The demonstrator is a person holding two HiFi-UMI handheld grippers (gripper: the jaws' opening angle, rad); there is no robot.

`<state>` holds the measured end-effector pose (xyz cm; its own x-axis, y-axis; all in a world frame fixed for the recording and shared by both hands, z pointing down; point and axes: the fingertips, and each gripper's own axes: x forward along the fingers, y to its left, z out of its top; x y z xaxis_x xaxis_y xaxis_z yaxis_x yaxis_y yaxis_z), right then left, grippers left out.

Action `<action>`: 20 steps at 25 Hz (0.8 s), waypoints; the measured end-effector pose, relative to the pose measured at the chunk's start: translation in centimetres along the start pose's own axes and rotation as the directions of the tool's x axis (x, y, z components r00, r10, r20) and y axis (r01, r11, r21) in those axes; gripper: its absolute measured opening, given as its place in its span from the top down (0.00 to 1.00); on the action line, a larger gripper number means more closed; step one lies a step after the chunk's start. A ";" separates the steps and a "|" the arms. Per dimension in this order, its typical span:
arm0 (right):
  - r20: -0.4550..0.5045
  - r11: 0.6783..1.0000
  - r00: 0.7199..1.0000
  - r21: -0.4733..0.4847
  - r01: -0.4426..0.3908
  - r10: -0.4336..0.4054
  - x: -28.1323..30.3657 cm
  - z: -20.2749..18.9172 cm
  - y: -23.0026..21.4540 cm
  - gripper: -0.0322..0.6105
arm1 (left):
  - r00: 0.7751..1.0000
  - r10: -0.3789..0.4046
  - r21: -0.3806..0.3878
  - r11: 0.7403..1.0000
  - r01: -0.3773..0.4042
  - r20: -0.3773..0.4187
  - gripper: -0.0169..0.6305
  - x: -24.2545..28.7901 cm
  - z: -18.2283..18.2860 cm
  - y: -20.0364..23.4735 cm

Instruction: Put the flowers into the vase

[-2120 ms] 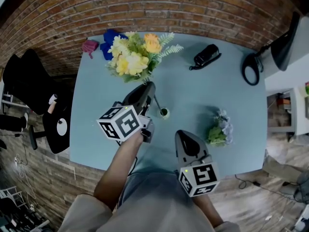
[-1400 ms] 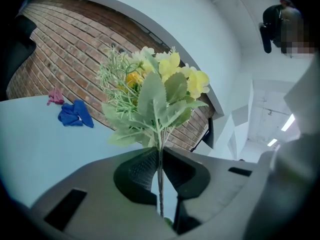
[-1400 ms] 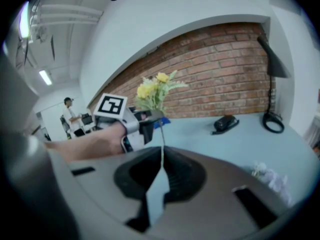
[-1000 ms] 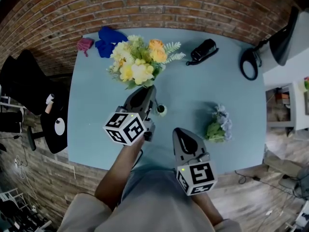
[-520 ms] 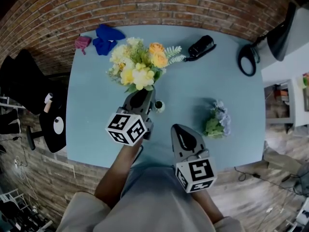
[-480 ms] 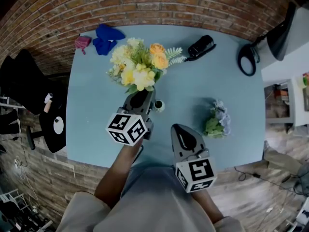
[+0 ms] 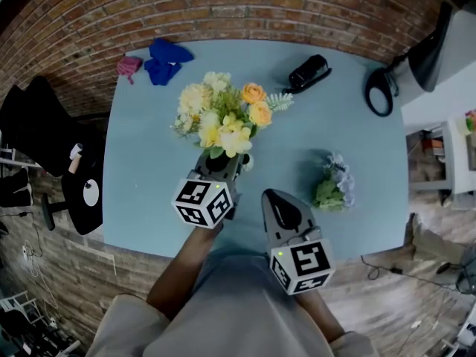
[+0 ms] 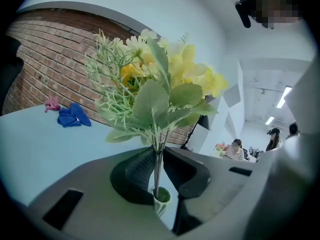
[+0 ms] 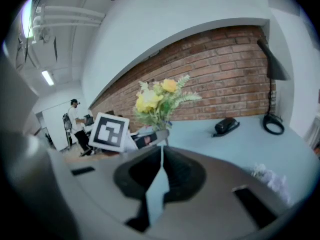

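A bunch of yellow and orange artificial flowers (image 7: 223, 121) is held upright at the centre of the head view. Its stems are pinched between the jaws of the left gripper (image 8: 159, 160), which are opening. The stem ends are seen seated in the mouth of the small white vase (image 8: 161, 198) on the pale blue table (image 7: 141, 162). This insertion is judged nearly done. The right gripper (image 9: 161, 156), at lower centre, is closed on nothing. Next, the left gripper must be drawn back without the vase being tipped, and the pale lilac bunch of flowers (image 7: 336, 192) at the right must be fetched.

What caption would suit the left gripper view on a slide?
The left gripper, jaws opening with stems of the yellow bouquet between them, stem ends in the small vase.
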<state>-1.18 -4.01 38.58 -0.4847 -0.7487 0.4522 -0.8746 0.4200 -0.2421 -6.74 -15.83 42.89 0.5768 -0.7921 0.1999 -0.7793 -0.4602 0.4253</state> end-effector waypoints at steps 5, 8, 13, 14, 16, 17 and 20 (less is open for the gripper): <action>0.008 1.000 1.000 -0.006 -0.004 0.004 -0.3 0.4 0.2 0.91 | 1.000 -0.012 0.006 1.000 0.012 -0.005 0.80 -0.3 -0.3 -0.5; 0.011 1.000 1.000 -0.006 -0.006 0.006 -0.5 0.4 0.3 0.91 | 1.000 -0.027 0.041 0.999 0.027 -0.002 0.75 -0.6 -0.6 -1.0; 0.014 1.000 1.000 -0.003 -0.006 0.006 -0.7 0.1 0.2 0.91 | 1.000 -0.019 0.086 0.996 0.020 -0.016 0.70 -1.1 -1.5 -1.3; 0.014 1.000 1.000 -0.004 -0.008 0.009 -0.7 0.1 0.3 0.91 | 1.000 -0.014 0.088 0.996 0.016 -0.018 0.69 -1.2 -1.7 -1.3; 0.016 1.000 1.000 -0.005 -0.013 0.013 -0.7 0.1 0.4 0.91 | 1.000 -0.007 0.086 0.996 0.008 -0.018 0.68 -1.4 -1.9 -1.1; 0.016 1.000 1.000 -0.005 -0.013 0.013 -0.7 0.1 0.4 0.91 | 1.000 -0.003 0.082 0.997 0.004 -0.017 0.68 -1.5 -2.0 -0.9; 0.016 1.000 1.000 -0.005 -0.016 0.016 -0.7 0.0 0.5 0.91 | 1.000 0.002 0.068 0.998 -0.001 -0.020 0.68 -2.0 -2.4 -0.8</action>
<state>-1.22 -3.26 38.15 -0.4984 -0.7502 0.4346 -0.8669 0.4343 -0.2445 -6.73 -12.90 44.30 0.5797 -0.7851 0.2182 -0.7948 -0.4856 0.3640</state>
